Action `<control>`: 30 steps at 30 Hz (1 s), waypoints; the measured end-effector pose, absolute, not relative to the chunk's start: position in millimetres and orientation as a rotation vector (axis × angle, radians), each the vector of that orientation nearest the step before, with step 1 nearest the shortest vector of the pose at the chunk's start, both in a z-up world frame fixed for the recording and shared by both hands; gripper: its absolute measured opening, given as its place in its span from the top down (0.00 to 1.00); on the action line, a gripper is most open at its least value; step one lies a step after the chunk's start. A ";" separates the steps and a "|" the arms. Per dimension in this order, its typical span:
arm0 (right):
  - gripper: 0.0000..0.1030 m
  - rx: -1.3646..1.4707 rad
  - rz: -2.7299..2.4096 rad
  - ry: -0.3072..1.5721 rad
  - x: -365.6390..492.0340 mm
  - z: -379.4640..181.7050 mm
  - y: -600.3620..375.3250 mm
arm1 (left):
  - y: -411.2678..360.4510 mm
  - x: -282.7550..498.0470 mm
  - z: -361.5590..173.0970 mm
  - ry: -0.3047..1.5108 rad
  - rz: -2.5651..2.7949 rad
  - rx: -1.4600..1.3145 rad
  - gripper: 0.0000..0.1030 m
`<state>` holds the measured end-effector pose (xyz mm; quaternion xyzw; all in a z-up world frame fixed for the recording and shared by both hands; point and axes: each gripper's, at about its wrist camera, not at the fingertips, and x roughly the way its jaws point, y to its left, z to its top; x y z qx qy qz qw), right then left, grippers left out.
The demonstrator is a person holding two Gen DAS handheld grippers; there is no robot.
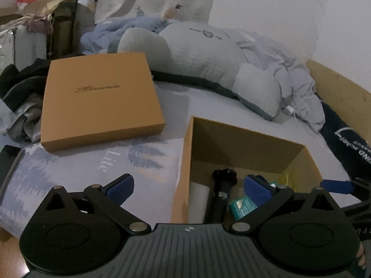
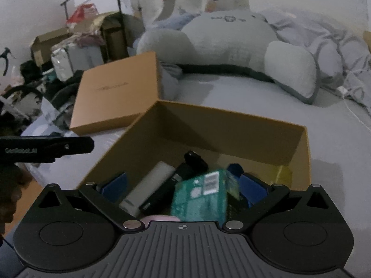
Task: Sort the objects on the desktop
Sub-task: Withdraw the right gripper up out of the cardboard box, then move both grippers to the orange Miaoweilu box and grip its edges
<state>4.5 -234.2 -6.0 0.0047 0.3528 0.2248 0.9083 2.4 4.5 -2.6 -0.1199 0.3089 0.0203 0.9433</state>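
Cardboard, tan, open-topped: the sorting box (image 2: 231, 127) sits on the bed with my right gripper (image 2: 183, 185) right over its near edge. Right gripper jaws are spread as wide as they go, and nothing is pinched between the blue pads (image 2: 251, 188). The green printed carton with a barcode label (image 2: 204, 197) lies loose in the box between the pads, tilted against a black cylindrical flashlight-like tool (image 2: 178, 180). A white rounded block (image 2: 148, 190) lies left of that, and something yellow (image 2: 284, 173) sits in the far right corner.

My read: drop is done and the step is to clear out. Best done by lifting straight up, keeping jaws wide so a pad doesn't catch the carton's raised corner or the box wall.

Left gripper (image 1: 187, 185) is also wide open and empty, straddling the box's left wall (image 1: 183, 173). The matching tan flat lid with script lettering (image 1: 99, 99) lies apart on the bed, left of the box, probably next once items are in.
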 end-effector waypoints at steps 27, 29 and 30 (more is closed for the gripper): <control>0.00 -0.053 0.667 0.693 106.7 70.0 -108.8 | 138.8 17.8 44.4 0.492 0.310 -0.363 0.00; 0.00 -0.051 0.687 0.688 116.8 72.5 -93.8 | 152.3 23.3 47.3 0.487 0.321 -0.361 0.00; 0.00 -0.053 0.694 0.688 121.4 73.0 -86.3 | 157.5 26.3 48.7 0.485 0.326 -0.357 0.00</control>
